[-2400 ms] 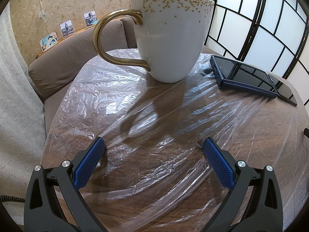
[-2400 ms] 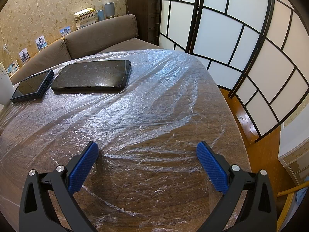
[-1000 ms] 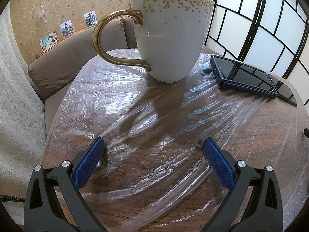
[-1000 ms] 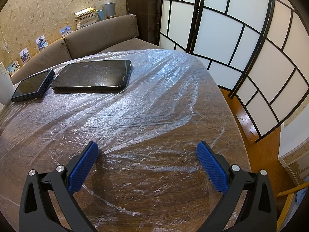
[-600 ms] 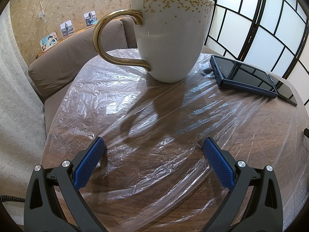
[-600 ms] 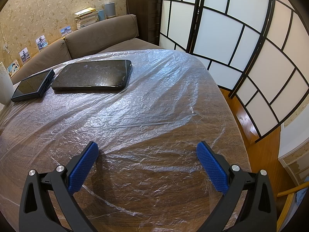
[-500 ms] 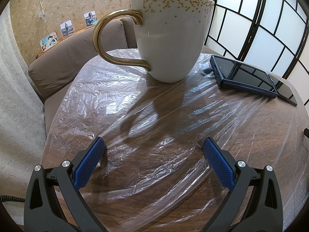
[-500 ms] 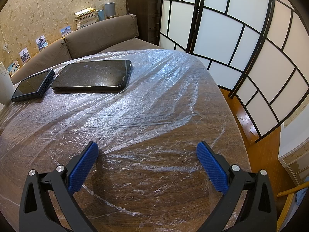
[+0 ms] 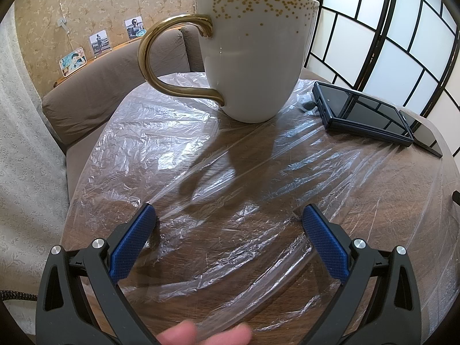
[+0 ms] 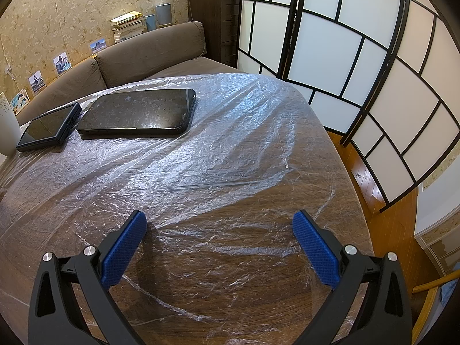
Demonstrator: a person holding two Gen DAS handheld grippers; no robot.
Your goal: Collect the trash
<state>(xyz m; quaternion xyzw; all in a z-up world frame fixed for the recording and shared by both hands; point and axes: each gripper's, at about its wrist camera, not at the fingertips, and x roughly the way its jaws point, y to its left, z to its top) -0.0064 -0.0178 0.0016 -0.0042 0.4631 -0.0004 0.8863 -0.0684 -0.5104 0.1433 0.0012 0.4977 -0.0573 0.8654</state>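
Observation:
A thin clear plastic sheet (image 9: 230,178) lies crinkled over the round wooden table; it also shows in the right wrist view (image 10: 218,155). My left gripper (image 9: 228,215) is open and empty, low over the sheet, in front of a white mug with gold handle (image 9: 250,57). My right gripper (image 10: 218,221) is open and empty over the sheet near the table's right edge. Blurred fingertips (image 9: 207,335) show at the bottom of the left wrist view.
A small dark device (image 9: 362,112) lies right of the mug, also seen in the right wrist view (image 10: 49,128) beside a black tablet (image 10: 138,113). A brown sofa (image 10: 149,51) stands behind the table. A paneled screen (image 10: 359,57) and wooden floor (image 10: 382,184) lie to the right.
Blurred fingertips have come into the bottom edge of the left wrist view. Both grippers and the objects on the table have not moved.

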